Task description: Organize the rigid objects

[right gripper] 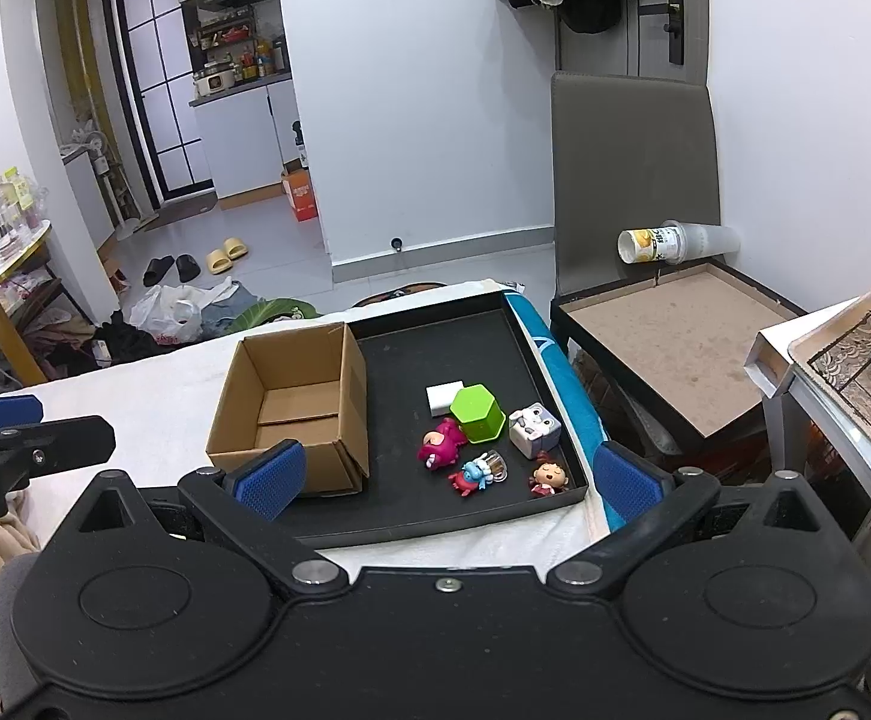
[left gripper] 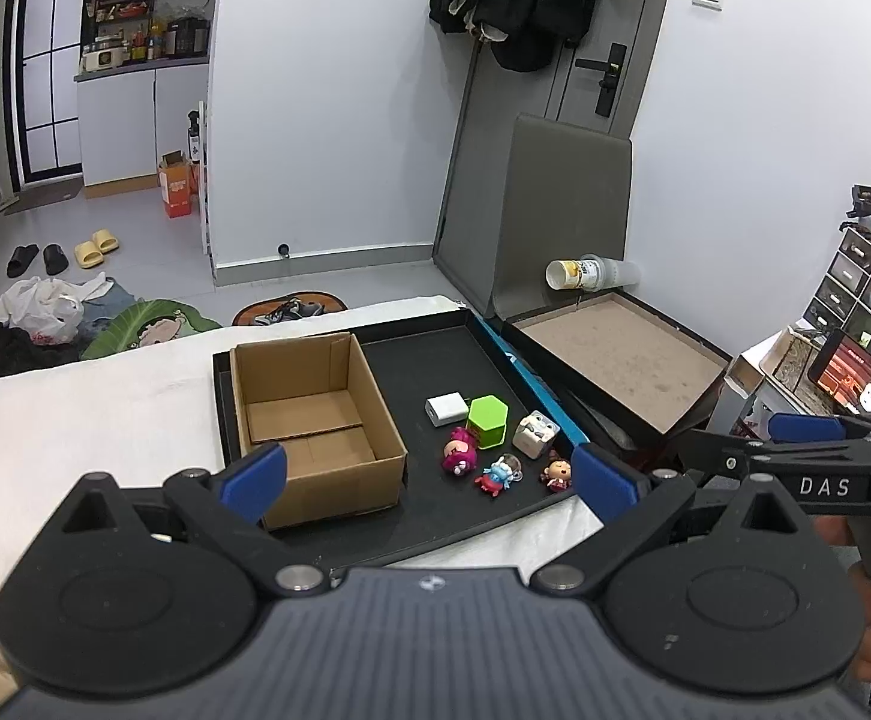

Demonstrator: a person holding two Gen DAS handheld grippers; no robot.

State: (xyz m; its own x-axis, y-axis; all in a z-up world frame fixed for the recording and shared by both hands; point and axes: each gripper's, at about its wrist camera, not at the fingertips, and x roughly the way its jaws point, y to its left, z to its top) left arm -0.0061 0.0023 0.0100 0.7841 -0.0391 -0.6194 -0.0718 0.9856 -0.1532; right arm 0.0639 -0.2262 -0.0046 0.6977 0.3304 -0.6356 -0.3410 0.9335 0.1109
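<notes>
A black tray (left gripper: 417, 354) (right gripper: 411, 330) lies on a white-covered table. An open, empty cardboard box (left gripper: 309, 414) (right gripper: 294, 402) stands in its left half. To the right lie a white charger (left gripper: 446, 409) (right gripper: 442, 396), a green hexagonal container (left gripper: 487, 421) (right gripper: 477, 414), a grey-white cube toy (left gripper: 534, 433) (right gripper: 533, 429), a pink bear figure (left gripper: 459, 450) (right gripper: 440, 443), a blue figure (left gripper: 498, 475) (right gripper: 476, 474) and a red doll (left gripper: 557, 471) (right gripper: 548, 473). My left gripper (left gripper: 429, 477) and right gripper (right gripper: 447, 477) are open and empty, held above the tray's near edge.
A grey chair (right gripper: 633, 180) with a tipped stack of cups (right gripper: 675, 243) stands right of the table. A side table with a phone (left gripper: 855, 375) is at far right. Clothes, bags and slippers (right gripper: 225, 255) litter the floor beyond.
</notes>
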